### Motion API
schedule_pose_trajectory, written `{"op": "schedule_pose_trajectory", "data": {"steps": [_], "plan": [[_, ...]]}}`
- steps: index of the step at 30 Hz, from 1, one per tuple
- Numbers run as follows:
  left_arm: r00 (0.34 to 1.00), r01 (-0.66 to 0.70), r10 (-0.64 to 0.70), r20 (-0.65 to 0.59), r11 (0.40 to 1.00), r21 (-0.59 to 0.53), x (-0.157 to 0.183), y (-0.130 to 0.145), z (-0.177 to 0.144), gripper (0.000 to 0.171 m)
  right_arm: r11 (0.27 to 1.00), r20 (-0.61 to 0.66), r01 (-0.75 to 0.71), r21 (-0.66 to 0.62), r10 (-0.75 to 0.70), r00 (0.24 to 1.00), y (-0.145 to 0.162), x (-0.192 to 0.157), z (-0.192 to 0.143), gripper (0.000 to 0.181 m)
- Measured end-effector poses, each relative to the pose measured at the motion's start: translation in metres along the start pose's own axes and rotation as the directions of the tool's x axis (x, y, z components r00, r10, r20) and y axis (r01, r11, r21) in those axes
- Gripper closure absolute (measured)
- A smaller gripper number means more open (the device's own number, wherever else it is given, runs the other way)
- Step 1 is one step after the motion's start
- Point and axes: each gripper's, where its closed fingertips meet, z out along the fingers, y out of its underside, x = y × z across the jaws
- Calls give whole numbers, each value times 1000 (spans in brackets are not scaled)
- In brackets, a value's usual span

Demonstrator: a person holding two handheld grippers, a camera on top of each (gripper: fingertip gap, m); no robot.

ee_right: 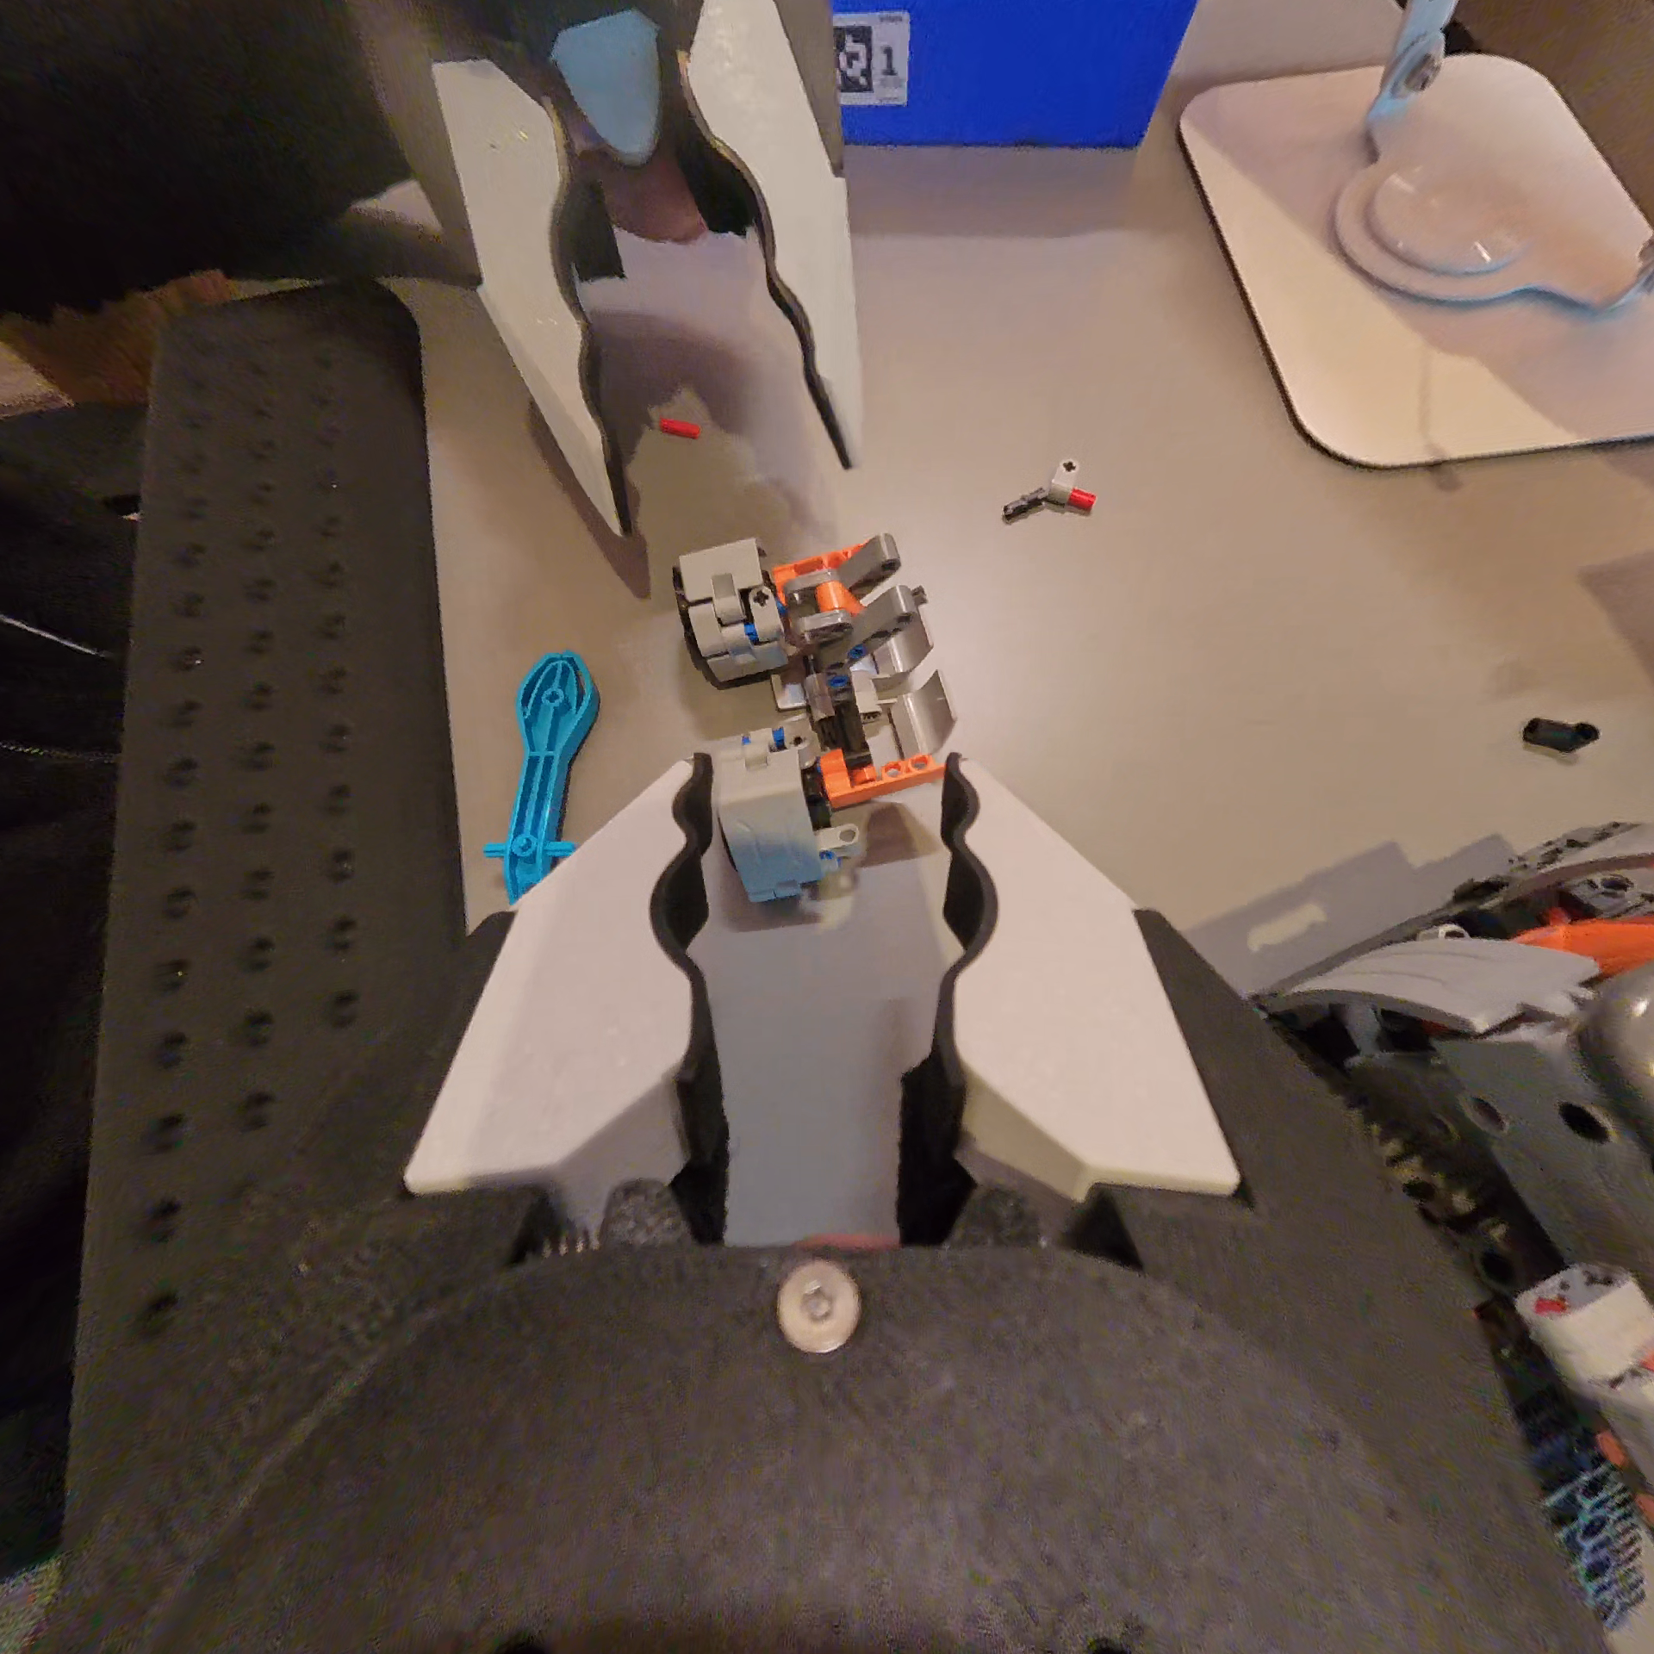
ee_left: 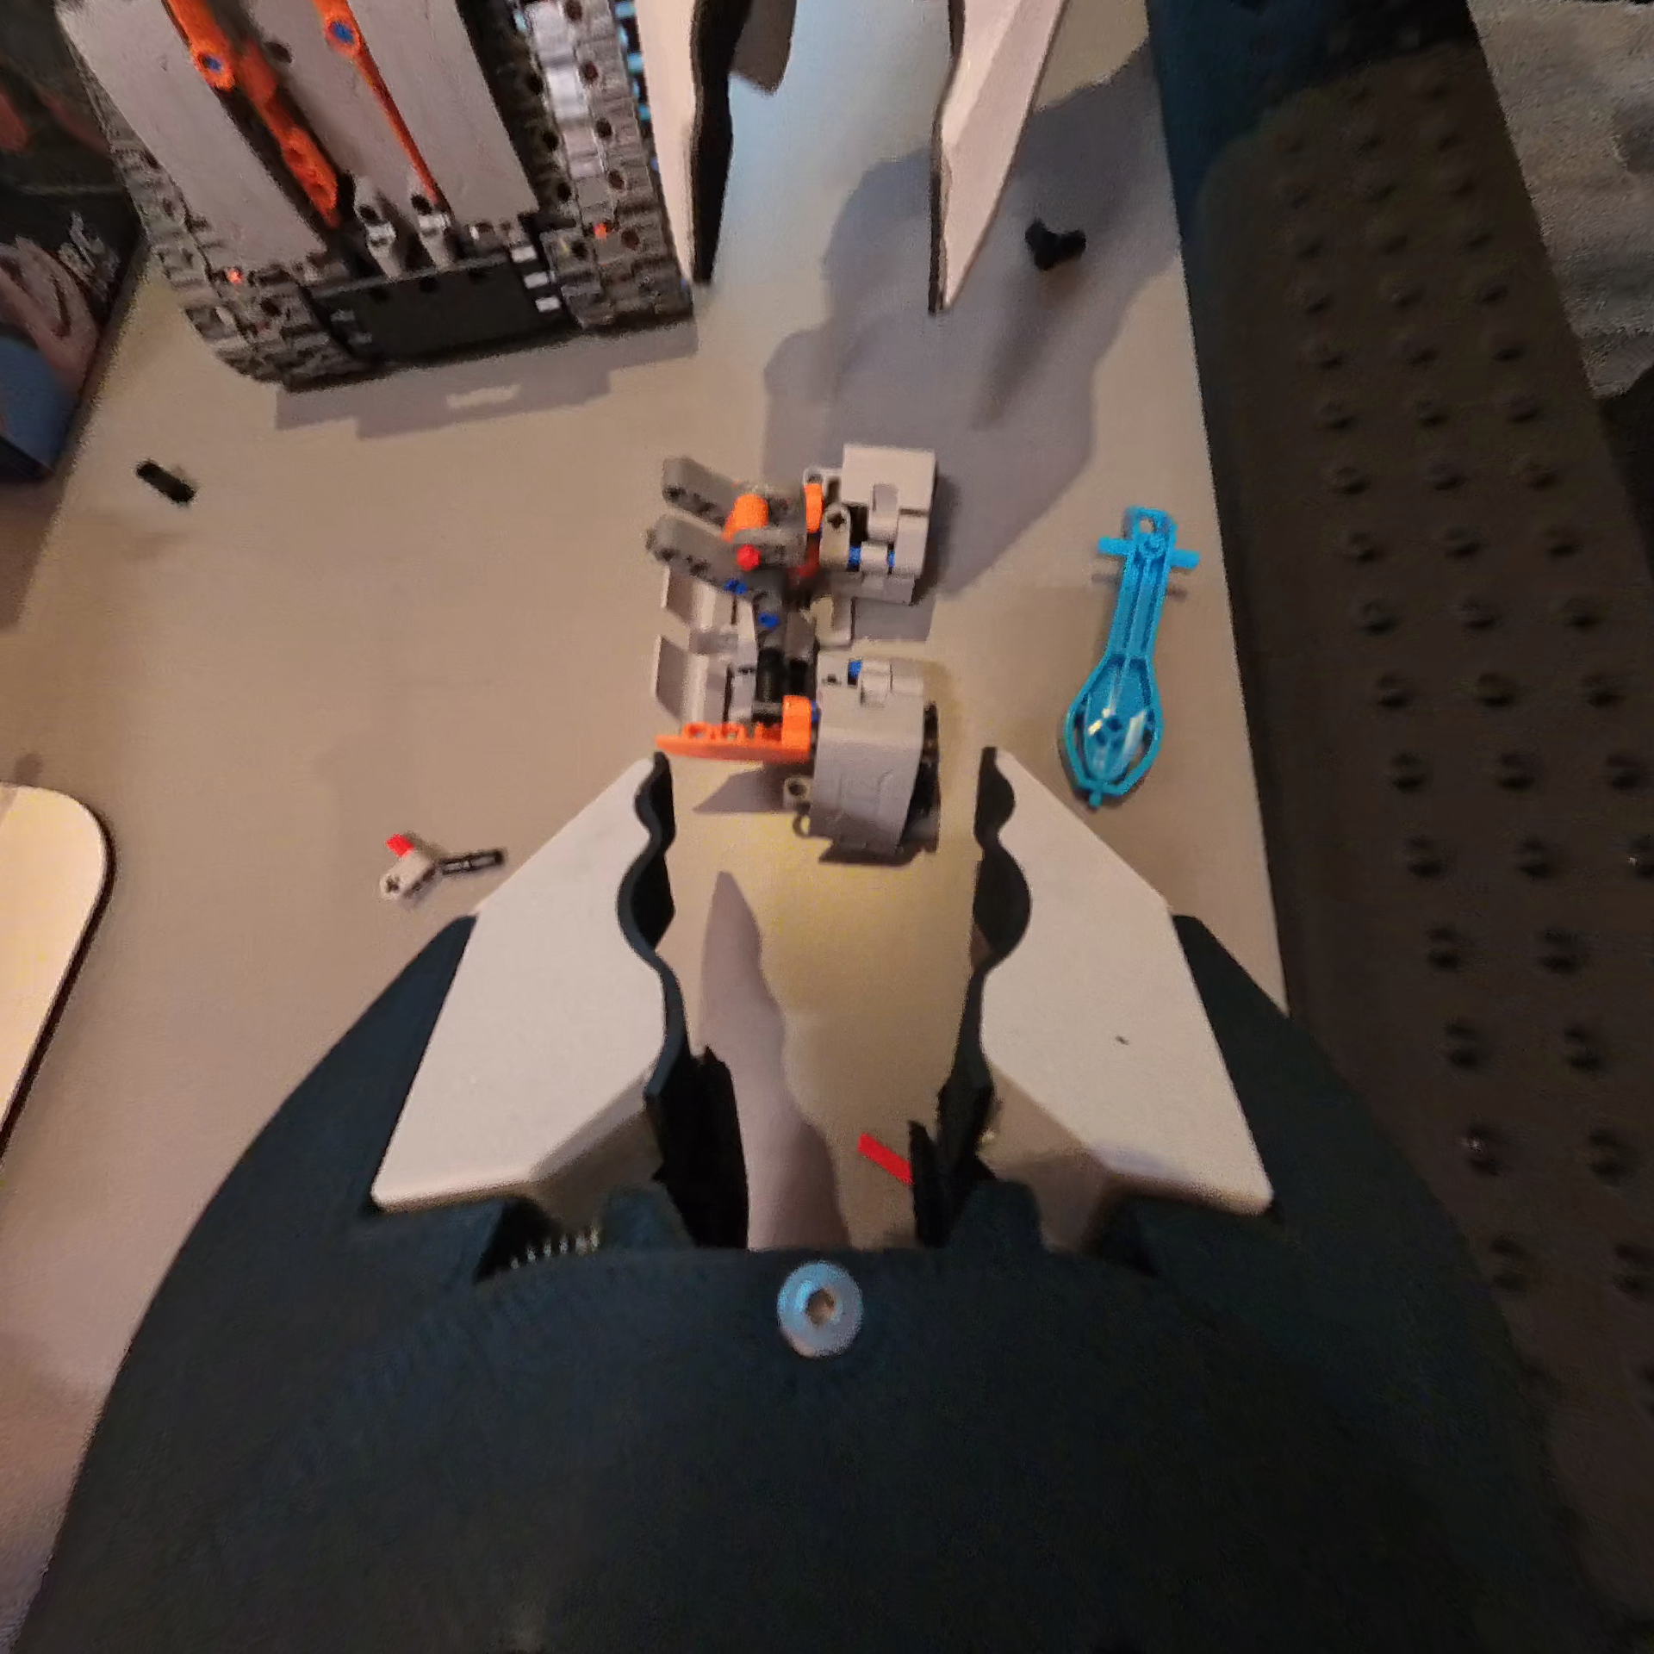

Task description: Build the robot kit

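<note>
Two grippers face each other across a small brick-built assembly (ee_left: 797, 644) lying on the matte beige surface (ee_left: 447, 626). The assembly is made of grey, orange and black plastic beams and curved panels, with small blue pins.

Left gripper (ee_left: 819, 770): jaws spread wide, holding nothing. Its fingers (ee_left: 573, 967) are pale, flat-faced wedges with black wavy inner edges. The fingertips sit just short of the assembly's nearest rounded grey block.

Right gripper (ee_right: 823, 774): jaws likewise spread and empty. One rounded grey block of the assembly lies between its fingertips, close to the left finger; contact cannot be confirmed, as this area is slightly blurred.

Surrounding items:
- Turquoise plastic tool (ee_left: 1119, 662), openwork, spoon-shaped with a cross-barred handle, lying flat beside the assembly near a black perforated foam mat (ee_left: 1432, 626).
- Small connector part (ee_right: 1056, 492), grey with a red tip and a black axle, lying well apart from the assembly.
- Short black pin (ee_right: 1557, 734) and a small red pin (ee_right: 678, 428), both loose on the surface.
- Large tracked model (ee_left: 403, 179), grey panels with orange struts and black link tread, standing at the far side in the left wrist view.
- White rounded-corner base plate (ee_right: 1342, 313) carrying a pale moulded stand.
</note>
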Motion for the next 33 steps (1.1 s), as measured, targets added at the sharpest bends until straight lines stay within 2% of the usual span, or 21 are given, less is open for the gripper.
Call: {"op": "schedule_pose_trajectory", "data": {"steps": [4, 9, 12, 14, 18, 21, 24, 27, 28, 30, 33], "plan": [[999, 33, -33, -2, 998, -50, 1, 16, -2, 104, 991, -15, 17, -130, -19, 1000, 24, -3, 5, 127], [1000, 24, -23, 7, 994, -102, 10, 26, 15, 106, 977, 2, 46, -208, -46, 999, 39, -17, 29, 128], [999, 18, -13, 40, 993, -120, 10, 28, 25, 116, 969, -30, 91, -229, -101, 994, 41, -18, 39, 139], [997, -1, 10, 77, 993, -119, 9, 28, 28, 132, 970, -53, 104, -221, -118, 992, 39, -18, 40, 152], [990, -31, 42, 138, 996, -80, 7, 23, 27, 132, 965, -111, 167, -202, -192, 975, 38, -18, 35, 154], [964, -125, 138, 229, 990, -69, 6, 13, 21, 133, 945, -200, 272, -182, -306, 931, 31, -17, 26, 154], [888, -275, 291, 357, 957, -96, 4, -1, 13, 133, 883, -322, 420, -211, -468, 823, 24, -15, 15, 153], [736, -436, 486, 471, 873, -219, 2, -9, 10, 133, 797, -378, 517, -311, -603, 702, 29, -15, 12, 155], [671, -484, 546, 502, 835, -261, 1, -12, 9, 133, 796, -376, 515, -318, -605, 702, 33, -16, 13, 154], [559, -548, 643, 524, 761, -349, 1, -14, 10, 134, 835, -365, 480, -268, -549, 752, 37, -21, 11, 145], [456, -598, 712, 535, 690, -409, 3, -19, 11, 134, 915, -366, 392, -90, -396, 842, 26, -27, -5, 145]]}}
